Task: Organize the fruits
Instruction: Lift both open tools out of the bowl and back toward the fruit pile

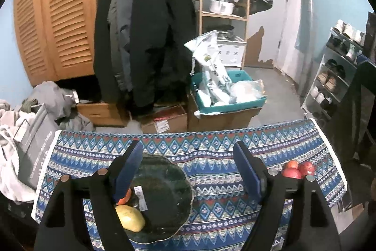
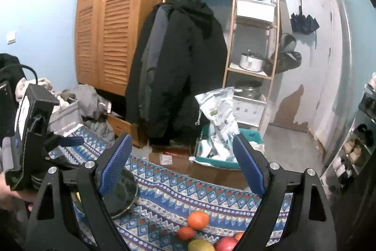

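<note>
A yellow fruit [image 1: 130, 218] and a half-hidden orange one [image 1: 125, 198] lie in the dark plate [image 1: 169, 199] on the patterned cloth [image 1: 211, 154]; more fruit [image 2: 198, 220] sits loose, partly cut off. The left gripper [image 1: 188, 171] and right gripper [image 2: 182, 165] hover wide open, empty.

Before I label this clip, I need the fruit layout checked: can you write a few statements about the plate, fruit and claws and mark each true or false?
1. The dark glass plate holds a yellow fruit. True.
2. The left claw is shut on an orange. False: it is open and holds nothing.
3. Red apples lie on the patterned cloth, off the plate. True.
4. The right claw grips a red apple. False: it is open and empty.
5. An orange lies on the cloth below the right claw. True.
</note>
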The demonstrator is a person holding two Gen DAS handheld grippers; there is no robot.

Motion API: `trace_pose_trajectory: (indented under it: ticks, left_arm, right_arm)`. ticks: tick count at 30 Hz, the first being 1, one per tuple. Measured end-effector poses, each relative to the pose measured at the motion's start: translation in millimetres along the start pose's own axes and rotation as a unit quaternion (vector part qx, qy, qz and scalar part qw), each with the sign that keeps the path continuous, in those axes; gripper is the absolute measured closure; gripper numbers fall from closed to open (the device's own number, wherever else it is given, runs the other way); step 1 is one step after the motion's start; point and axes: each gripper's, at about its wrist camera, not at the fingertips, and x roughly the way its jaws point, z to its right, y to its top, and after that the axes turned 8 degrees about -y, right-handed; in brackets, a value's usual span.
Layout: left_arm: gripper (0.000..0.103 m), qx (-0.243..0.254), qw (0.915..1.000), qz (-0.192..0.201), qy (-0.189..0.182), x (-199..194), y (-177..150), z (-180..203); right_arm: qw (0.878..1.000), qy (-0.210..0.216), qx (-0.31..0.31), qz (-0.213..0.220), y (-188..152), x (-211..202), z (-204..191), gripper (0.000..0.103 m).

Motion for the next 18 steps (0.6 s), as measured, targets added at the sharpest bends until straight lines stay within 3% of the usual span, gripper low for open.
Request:
trace_pose_trajectory:
  ticks: [7, 18]
  left_arm:
    - [0.021, 0.015, 0.9997, -0.011, -0.018, 7, 2, 23]
    - [0.021, 0.036, 0.9985, -0.027, -0.032, 27, 0, 59]
  right_arm:
    - [1.000, -0.006, -0.013, -0.001, -8, -13, 19, 0.016]
    - [0.998, -0.057, 0.024, -0.015, -20, -21, 73, 0.016]
